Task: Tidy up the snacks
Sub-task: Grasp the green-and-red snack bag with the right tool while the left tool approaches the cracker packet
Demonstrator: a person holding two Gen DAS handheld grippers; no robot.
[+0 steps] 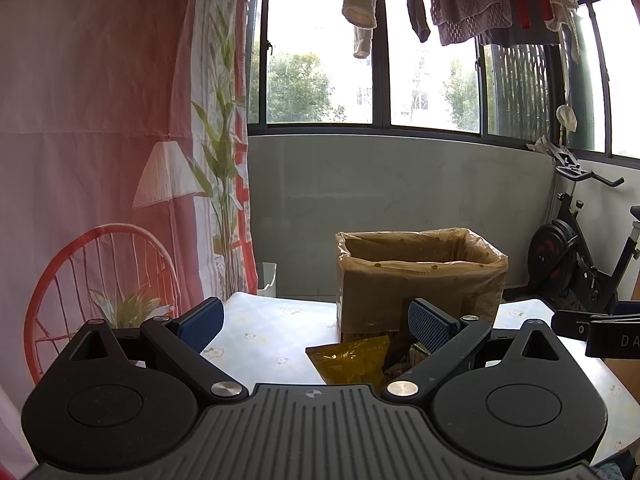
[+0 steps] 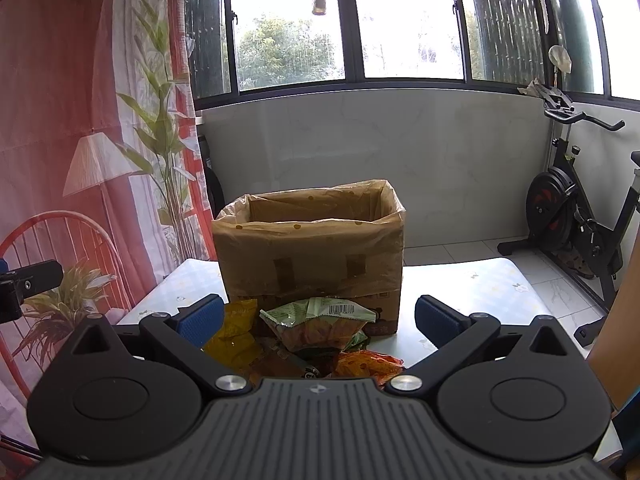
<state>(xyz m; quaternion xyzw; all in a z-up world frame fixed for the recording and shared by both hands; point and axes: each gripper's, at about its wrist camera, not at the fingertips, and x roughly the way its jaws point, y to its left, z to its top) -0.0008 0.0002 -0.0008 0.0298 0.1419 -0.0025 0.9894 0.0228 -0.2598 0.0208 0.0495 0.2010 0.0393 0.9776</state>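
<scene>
Both tongs, the left tongs (image 1: 316, 322) and the right tongs (image 2: 319, 316), stood wide open and empty. The snack packets (image 2: 320, 326) lay low in the frame's centre on the counter (image 2: 480, 280), touching the lined box (image 2: 312, 248).

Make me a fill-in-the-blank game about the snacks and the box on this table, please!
1. The cardboard box is lined with a clear ____ bag.
2. The snack packets lie on the table in ____ of the box.
3. The left gripper and the right gripper both have ____ jaws, holding nothing.
4. The green packet shows a printed ____ on its top.

Missing words: plastic; front; open; barcode
</scene>
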